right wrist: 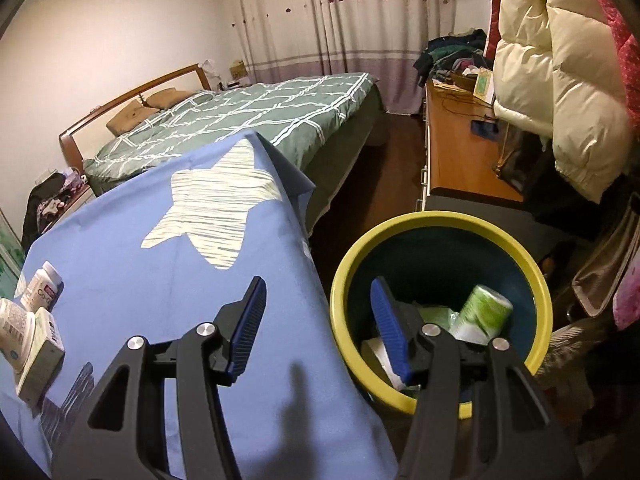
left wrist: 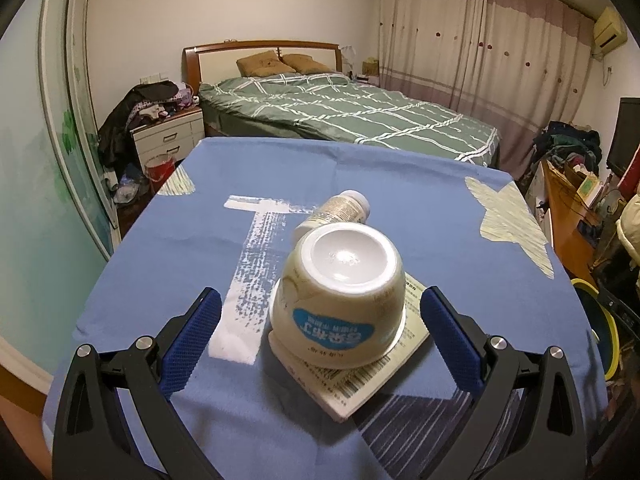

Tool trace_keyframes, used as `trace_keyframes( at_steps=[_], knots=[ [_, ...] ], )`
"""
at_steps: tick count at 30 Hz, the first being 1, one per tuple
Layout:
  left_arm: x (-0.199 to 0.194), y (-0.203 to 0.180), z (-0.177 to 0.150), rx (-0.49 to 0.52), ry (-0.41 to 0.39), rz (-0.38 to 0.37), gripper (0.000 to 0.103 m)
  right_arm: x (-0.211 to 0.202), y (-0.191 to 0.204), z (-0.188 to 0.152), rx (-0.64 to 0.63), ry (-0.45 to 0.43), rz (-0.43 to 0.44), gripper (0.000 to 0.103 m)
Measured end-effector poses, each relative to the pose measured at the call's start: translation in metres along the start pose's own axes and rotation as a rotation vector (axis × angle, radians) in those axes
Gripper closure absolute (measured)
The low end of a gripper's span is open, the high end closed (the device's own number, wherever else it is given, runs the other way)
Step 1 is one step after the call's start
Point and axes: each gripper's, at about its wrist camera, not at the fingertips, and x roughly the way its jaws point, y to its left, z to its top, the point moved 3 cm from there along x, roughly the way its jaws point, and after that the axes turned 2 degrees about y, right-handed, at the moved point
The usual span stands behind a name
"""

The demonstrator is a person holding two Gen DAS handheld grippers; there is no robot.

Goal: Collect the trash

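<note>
Left gripper (left wrist: 320, 332) low in the left wrist frame, jaws spread wide to either side of an upturned cream yogurt cup (left wrist: 340, 292), touching neither side. Cup resting mouth-down on a small carton (left wrist: 360, 376) at centre, atop the blue-clothed table (left wrist: 140, 240); a white pill bottle (left wrist: 340, 210) lying just behind. Right gripper (right wrist: 320, 320) at lower centre of its frame, jaws open and empty, straddling the table edge and a yellow-rimmed trash bin (right wrist: 540, 292) at lower right, with a green-and-white wrapper (right wrist: 484, 312) inside.
</note>
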Motion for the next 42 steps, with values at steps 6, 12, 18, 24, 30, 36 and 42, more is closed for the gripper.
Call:
trace_keyframes(
  at_steps=[6, 12, 18, 24, 30, 36, 42],
  knots=[
    [0.018, -0.008, 0.006, 0.015, 0.009, 0.015, 0.005, 0.002, -0.001, 0.000, 0.003, 0.006, 0.002, 0.051],
    [0.037, -0.012, 0.009, 0.033, 0.041, 0.024, 0.010, 0.004, -0.003, 0.000, 0.006, 0.014, 0.007, 0.051],
    [0.048, -0.017, 0.006, 0.043, 0.064, 0.018, 0.021, 0.006, -0.004, 0.001, 0.010, 0.025, 0.013, 0.051],
    [0.033, -0.022, 0.012, 0.056, 0.029, 0.012, 0.021, 0.006, -0.003, 0.000, 0.015, 0.021, 0.022, 0.051],
    [0.007, -0.051, 0.021, 0.117, -0.006, -0.046, 0.021, -0.002, -0.009, -0.004, -0.025, 0.009, 0.013, 0.051],
    [-0.003, -0.102, 0.027, 0.178, -0.015, -0.146, 0.021, -0.022, -0.036, 0.000, -0.041, -0.004, -0.006, 0.051],
    [-0.001, -0.178, 0.028, 0.248, 0.003, -0.261, 0.021, -0.053, -0.078, -0.006, -0.024, -0.033, -0.047, 0.051]
  ],
)
